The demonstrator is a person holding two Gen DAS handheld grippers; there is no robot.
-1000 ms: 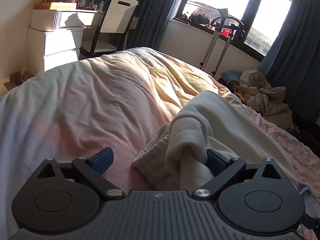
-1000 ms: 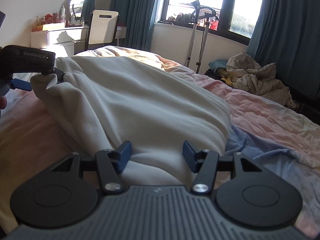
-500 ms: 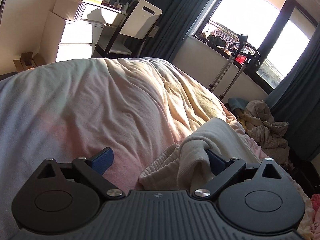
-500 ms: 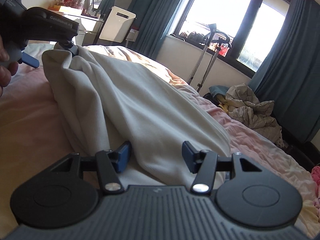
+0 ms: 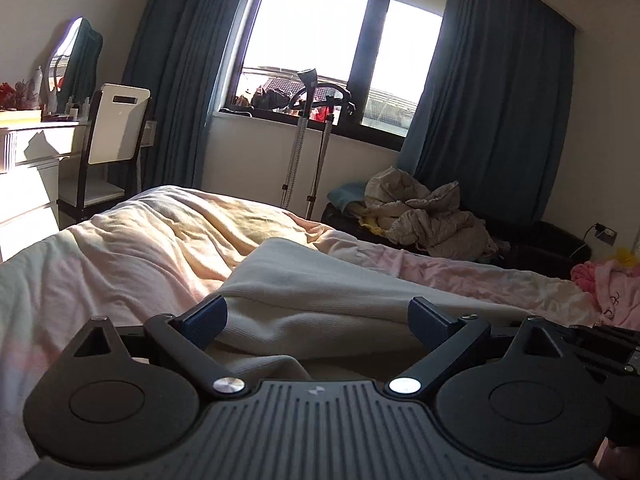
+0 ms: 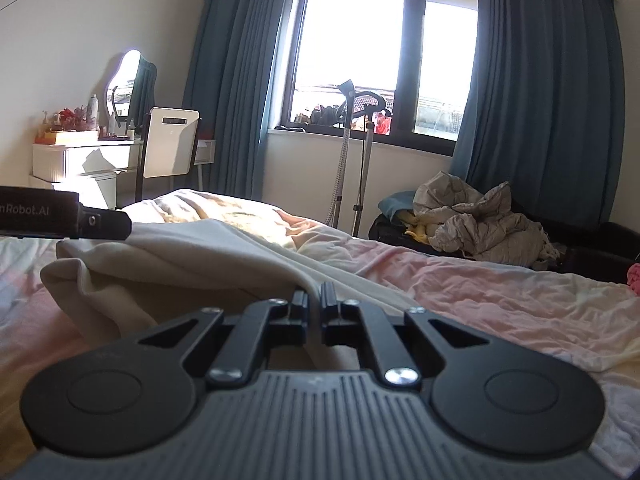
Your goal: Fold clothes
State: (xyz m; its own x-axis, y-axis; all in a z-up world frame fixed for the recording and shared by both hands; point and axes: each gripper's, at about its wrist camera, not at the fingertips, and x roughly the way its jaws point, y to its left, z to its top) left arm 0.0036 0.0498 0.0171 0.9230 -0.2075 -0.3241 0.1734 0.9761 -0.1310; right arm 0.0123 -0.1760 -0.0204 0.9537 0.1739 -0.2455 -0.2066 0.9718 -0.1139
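Note:
A cream knit garment lies bunched on the pink bed cover; it also shows in the right wrist view. My left gripper is open, its blue pads wide apart on either side of a fold of the garment, which lies between them unpinched. My right gripper is shut on a ridge of the garment's edge. The left gripper's body shows at the garment's far left end in the right wrist view.
A heap of crumpled clothes lies on a dark seat beyond the bed. A garment steamer stand is by the window. A white chair and dresser stand at left. Pink clothing lies at right.
My right gripper has closed on the garment's edge. My left gripper has let the fold go and now sits open around it; both have lowered toward the bed and the garment lies flatter.

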